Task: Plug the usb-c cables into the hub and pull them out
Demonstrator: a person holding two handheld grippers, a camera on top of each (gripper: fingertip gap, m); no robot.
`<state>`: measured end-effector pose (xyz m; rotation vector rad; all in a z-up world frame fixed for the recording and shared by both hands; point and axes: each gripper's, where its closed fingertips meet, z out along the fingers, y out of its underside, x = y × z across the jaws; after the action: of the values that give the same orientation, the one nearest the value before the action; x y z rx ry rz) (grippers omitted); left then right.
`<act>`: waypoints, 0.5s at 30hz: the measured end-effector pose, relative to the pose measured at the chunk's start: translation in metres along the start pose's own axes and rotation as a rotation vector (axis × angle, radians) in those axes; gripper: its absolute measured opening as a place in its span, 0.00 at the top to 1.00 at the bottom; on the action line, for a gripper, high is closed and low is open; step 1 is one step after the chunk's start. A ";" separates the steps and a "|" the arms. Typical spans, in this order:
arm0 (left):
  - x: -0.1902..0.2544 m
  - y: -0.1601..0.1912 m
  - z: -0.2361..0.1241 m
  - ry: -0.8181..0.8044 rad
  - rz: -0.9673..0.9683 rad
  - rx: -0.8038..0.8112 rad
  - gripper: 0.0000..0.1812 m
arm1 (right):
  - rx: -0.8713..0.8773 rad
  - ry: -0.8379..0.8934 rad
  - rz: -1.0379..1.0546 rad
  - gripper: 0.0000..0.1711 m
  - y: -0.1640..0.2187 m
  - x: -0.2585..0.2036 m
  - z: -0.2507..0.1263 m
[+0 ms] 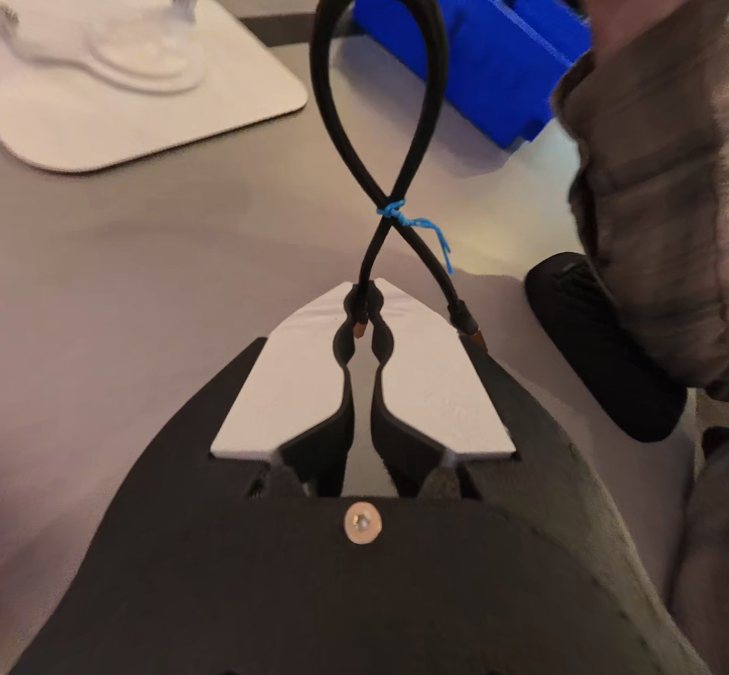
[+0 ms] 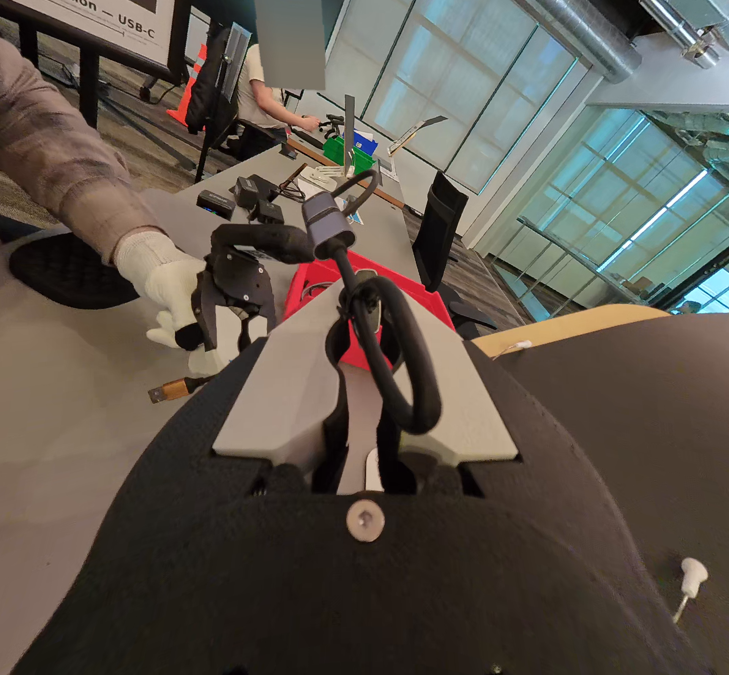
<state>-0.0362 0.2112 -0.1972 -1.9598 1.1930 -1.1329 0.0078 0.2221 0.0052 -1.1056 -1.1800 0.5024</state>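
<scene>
In the left wrist view my left gripper [image 1: 365,295] is shut on a black USB-C cable [image 1: 331,103] just behind one copper-coloured plug, which sits between the pads. The cable loops upward and is tied with blue string [image 1: 394,212] where it crosses. Its other plug [image 1: 469,330] hangs free beside the right finger. In the right wrist view my right gripper [image 2: 355,310] is shut on the looped black lead [image 2: 398,364] of the grey hub [image 2: 325,222], which sticks up past the fingertips. The left gripper [image 2: 232,293], in a white-gloved hand, is just left of the hub. A copper plug [image 2: 169,389] shows below it.
A white mat with a white stand [image 1: 138,103] lies at the far left of the grey table, and a blue bin [image 1: 493,44] at the far right. A sleeve [image 1: 651,182] fills the right edge. A red bin [image 2: 315,289] sits behind the hub, with black boxes [image 2: 244,194] and a seated person farther back.
</scene>
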 end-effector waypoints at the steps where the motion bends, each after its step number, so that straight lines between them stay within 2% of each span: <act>1: -0.006 0.006 0.001 -0.011 -0.035 -0.018 0.98 | 0.000 -0.001 0.004 0.97 0.001 0.000 -0.001; 9: -0.033 0.028 -0.010 -0.080 -0.187 -0.076 0.96 | 0.103 -0.041 0.036 0.97 -0.008 -0.003 -0.004; 11: -0.041 0.035 -0.014 -0.127 -0.186 -0.094 0.88 | 0.167 -0.058 0.053 0.97 -0.017 -0.005 -0.008; 12: -0.042 0.038 -0.016 -0.134 -0.195 -0.105 0.81 | 0.196 -0.067 0.062 0.97 -0.020 -0.005 -0.010; 15: -0.046 0.044 -0.022 -0.171 -0.192 -0.115 0.78 | 0.247 -0.080 0.079 0.97 -0.025 -0.005 -0.016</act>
<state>-0.0849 0.2321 -0.2385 -2.2491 1.0177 -0.9837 0.0151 0.2009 0.0246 -0.9287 -1.1123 0.7392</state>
